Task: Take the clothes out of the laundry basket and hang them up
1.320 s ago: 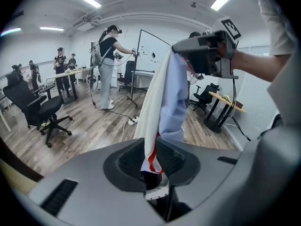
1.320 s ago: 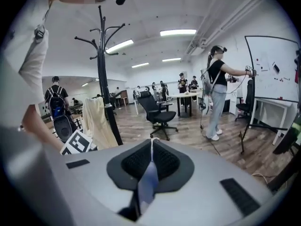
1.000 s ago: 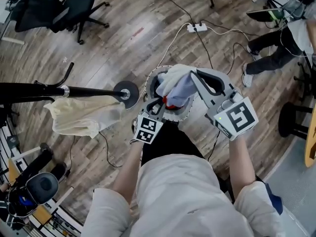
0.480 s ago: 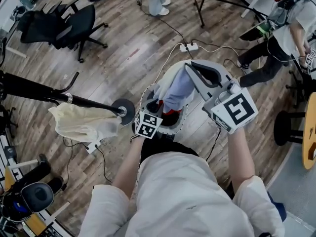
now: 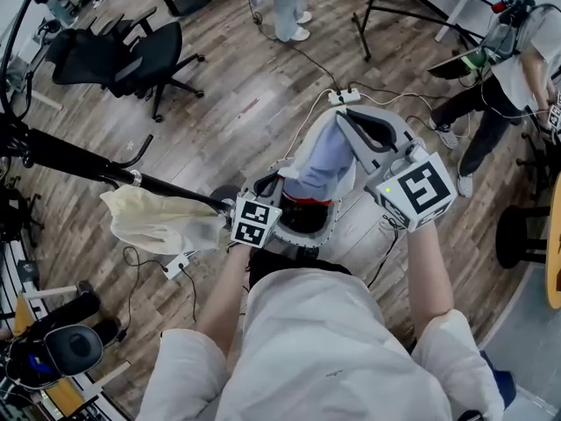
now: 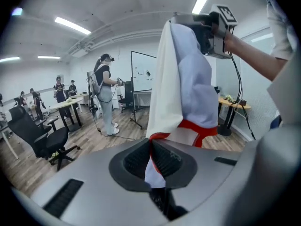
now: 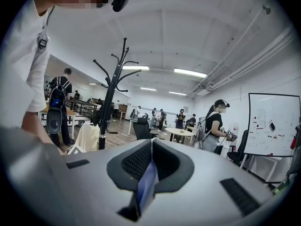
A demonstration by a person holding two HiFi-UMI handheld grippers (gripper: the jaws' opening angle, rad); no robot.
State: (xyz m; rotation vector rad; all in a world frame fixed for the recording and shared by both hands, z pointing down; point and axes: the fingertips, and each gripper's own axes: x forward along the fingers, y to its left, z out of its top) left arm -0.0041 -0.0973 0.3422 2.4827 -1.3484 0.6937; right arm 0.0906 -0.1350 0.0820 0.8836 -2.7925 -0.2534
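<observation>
The shirt [image 5: 323, 158] is pinched by the right gripper [image 5: 344, 123] and by the left gripper [image 5: 277, 188], just closed on it; only thin edges are held, so it could be dropped

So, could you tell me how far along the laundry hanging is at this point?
Done: one cream garment hangs on the coat rack. In hand: the left gripper, jaws just closed, and the right gripper both clamp a blue-and-white garment held over the laundry basket. Left: hang it on the rack; whether more lies in the basket is hidden.
</observation>
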